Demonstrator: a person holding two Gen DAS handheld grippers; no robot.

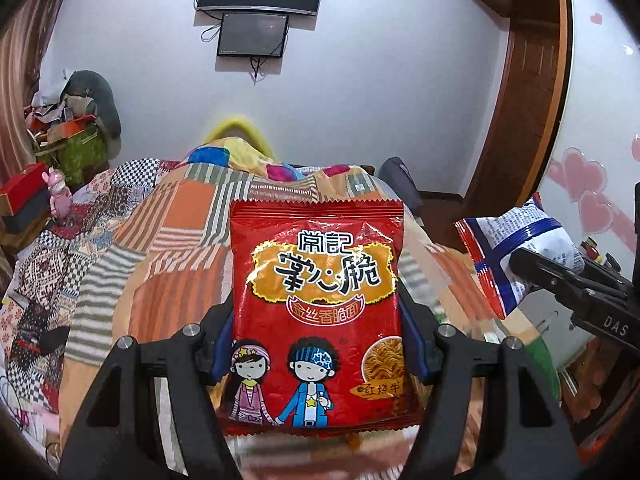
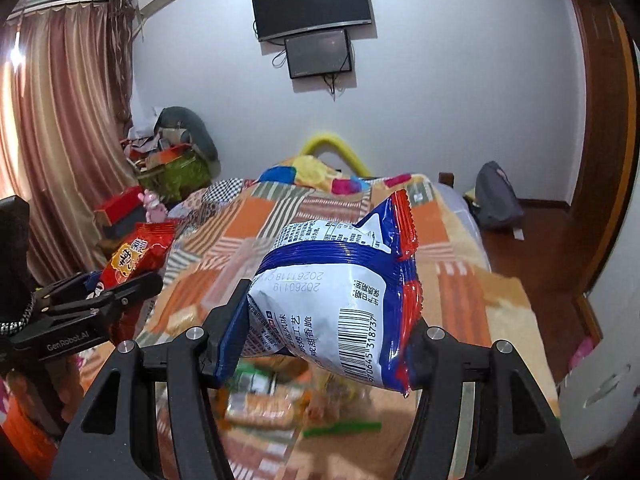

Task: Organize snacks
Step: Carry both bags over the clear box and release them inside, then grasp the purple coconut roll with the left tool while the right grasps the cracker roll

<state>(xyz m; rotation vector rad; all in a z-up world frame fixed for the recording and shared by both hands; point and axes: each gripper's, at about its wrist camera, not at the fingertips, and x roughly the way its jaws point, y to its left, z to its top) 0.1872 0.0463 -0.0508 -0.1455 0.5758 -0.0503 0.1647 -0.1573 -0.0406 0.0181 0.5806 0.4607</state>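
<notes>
Squarely between its two black fingers, the left gripper (image 1: 318, 344) pinches a red snack packet (image 1: 318, 312) by its side edges, blue pads pressed against the foil. That packet stands upright and faces the left wrist camera, cartoon boy and girl at its lower half, serrated seal at twelve o'clock. At three o'clock from it, in the same view, hangs a white-and-blue snack bag (image 1: 520, 248), clamped in the right gripper (image 1: 532, 276), well apart from the red one.

From the right wrist view, the right gripper (image 2: 324, 340) is closed on that white-and-blue snack bag (image 2: 340, 300), which sits tilted with its barcode toward the lens and a red crimped edge at one o'clock. At nine o'clock the left gripper (image 2: 120, 284) shows with the red snack packet (image 2: 134, 256) in its grip.

Below the bag, at six o'clock, lies a blurred heap of what may be more snacks (image 2: 272, 400), with a green strip (image 2: 342, 428) beside it; the blur hides the details. Beyond both grippers, at twelve o'clock, spreads a bed with a patchwork quilt (image 2: 280, 216). Farther up on the wall hang a television (image 2: 312, 2) and a smaller screen (image 2: 318, 58) just under it. Pink curtains (image 2: 68, 120) fill ten o'clock.
</notes>
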